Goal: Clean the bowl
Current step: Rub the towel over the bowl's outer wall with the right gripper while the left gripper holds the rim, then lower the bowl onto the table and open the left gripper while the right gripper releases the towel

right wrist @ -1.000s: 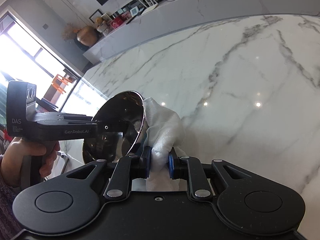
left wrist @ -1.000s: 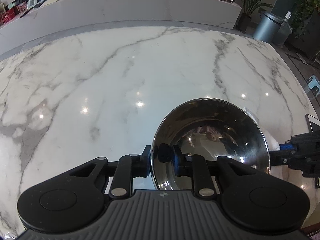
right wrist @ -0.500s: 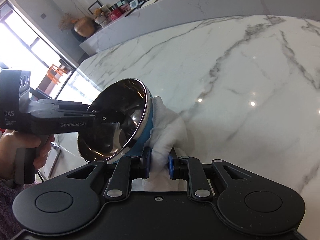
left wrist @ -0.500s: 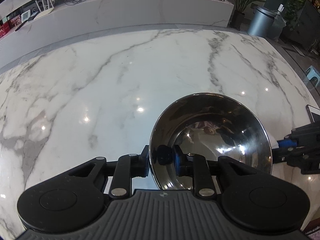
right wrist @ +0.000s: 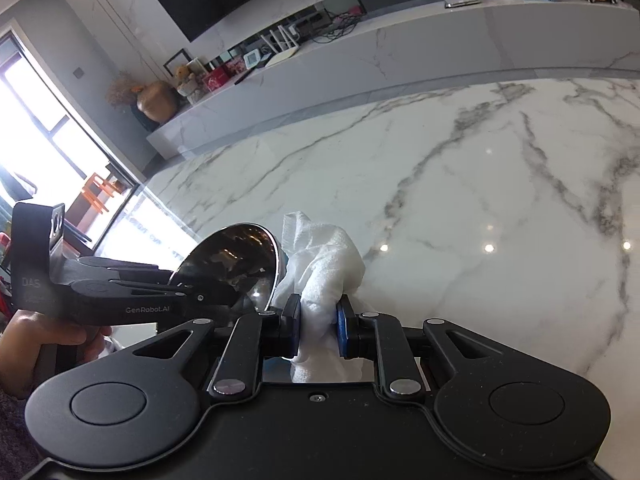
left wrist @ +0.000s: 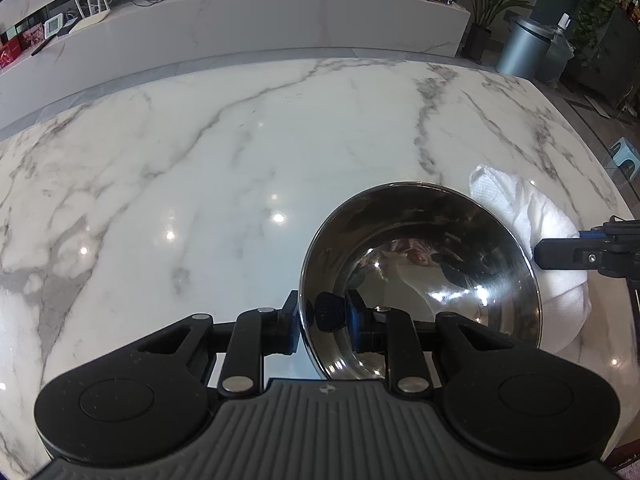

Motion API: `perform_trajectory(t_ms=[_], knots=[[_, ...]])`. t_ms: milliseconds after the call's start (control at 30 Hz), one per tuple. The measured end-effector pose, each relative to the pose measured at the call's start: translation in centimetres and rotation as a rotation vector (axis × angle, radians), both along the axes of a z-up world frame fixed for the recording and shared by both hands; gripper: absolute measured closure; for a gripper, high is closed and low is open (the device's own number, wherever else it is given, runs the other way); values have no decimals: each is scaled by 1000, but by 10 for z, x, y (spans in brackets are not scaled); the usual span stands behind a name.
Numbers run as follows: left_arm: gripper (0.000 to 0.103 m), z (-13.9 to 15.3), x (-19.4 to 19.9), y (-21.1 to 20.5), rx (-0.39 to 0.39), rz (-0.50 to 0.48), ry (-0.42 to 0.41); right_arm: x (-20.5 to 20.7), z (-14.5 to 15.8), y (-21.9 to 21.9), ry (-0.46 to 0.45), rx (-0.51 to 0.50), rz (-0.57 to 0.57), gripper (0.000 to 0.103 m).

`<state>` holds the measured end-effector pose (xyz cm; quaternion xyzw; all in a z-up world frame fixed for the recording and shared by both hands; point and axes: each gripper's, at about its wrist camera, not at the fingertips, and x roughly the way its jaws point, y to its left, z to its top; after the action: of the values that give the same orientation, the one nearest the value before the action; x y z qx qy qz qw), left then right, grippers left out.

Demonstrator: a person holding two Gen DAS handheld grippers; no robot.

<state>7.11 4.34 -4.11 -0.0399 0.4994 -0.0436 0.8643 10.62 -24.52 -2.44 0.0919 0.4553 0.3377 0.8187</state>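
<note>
While both tools meet over the white grey-veined marble table (left wrist: 240, 160):
Left gripper (left wrist: 322, 320): pinches the round shiny steel bowl (left wrist: 420, 264) by its nine-o'clock rim, tilted.
Right gripper (right wrist: 318, 324): clamps a crumpled white cloth (right wrist: 324, 264), touching the bowl's outer wall at three o'clock.

Each wrist camera looks steeply down along its own gripper, close above the marble bench (left wrist: 248, 152). Both views share the steel bowl (left wrist: 420, 256) and white cloth (right wrist: 324, 256) from opposite sides.
</note>
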Motion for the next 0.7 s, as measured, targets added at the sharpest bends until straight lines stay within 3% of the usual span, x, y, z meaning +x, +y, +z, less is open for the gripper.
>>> perform_trajectory(t_ms=[67,267,533,700], knots=[[81,3,-1,2,-16,11,-11,0,1,-3,-19,-30,-32,87],[61,19,-11,11,-74,51,-77,-4,1,-4,-64,-148,-69,87],[51,38,-21,15,-150,86,-177,-10,-9,1,-91,-294,-82,87],[43,43,-28,10,-135,86,-197,-13,-19,9,-100,-377,-54,86]])
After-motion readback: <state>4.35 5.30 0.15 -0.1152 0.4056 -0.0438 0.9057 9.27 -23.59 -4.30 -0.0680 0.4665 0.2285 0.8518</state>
